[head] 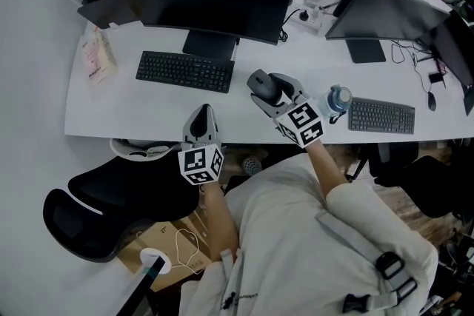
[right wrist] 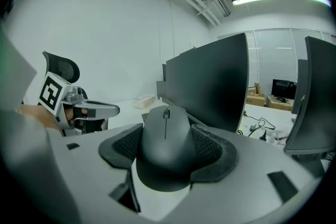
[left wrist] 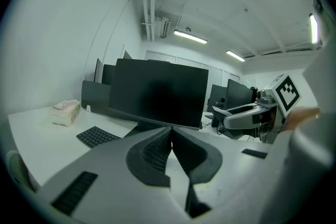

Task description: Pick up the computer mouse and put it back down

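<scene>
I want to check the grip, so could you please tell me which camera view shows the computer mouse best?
The right gripper view: the computer mouse fills its centre, clamped in the right tongs. The head view shows it small, from above. The left gripper view shows those tongs side-on; the mouse is unclear there.

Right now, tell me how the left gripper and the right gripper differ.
The left gripper is shut and empty; the right gripper stands wide, clamped on the computer mouse. The left gripper hovers at the desk's front edge; the right gripper reaches further over the desk. Each carries a marker cube.
</scene>
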{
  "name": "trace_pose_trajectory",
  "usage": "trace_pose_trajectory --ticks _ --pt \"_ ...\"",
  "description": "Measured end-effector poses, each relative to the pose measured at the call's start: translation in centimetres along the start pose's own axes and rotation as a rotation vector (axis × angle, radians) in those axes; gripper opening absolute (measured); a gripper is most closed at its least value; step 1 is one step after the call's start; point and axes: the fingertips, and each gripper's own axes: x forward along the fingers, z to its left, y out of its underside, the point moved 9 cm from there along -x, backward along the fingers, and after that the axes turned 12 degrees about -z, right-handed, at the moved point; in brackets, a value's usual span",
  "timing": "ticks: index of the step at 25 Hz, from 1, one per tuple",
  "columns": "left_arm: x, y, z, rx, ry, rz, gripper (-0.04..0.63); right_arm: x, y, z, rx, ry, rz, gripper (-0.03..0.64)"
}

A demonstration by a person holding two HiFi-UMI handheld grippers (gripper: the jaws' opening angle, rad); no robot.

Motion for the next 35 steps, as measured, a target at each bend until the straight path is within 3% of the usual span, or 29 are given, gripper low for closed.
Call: trace_pose_trajectory --ticks 17,35 --pt "-0.7 -0.2 0.2 0.000 -0.020 -0.004 0.023 3.6 0.1 -1.2 0.007 -0.061 0.018 0.299" --pt "-1.7 0.2 0.7 0.009 -0.058 0.027 0.023 9.0 5.0 -1.8 -0.081 -0.144 0.219 0.299"
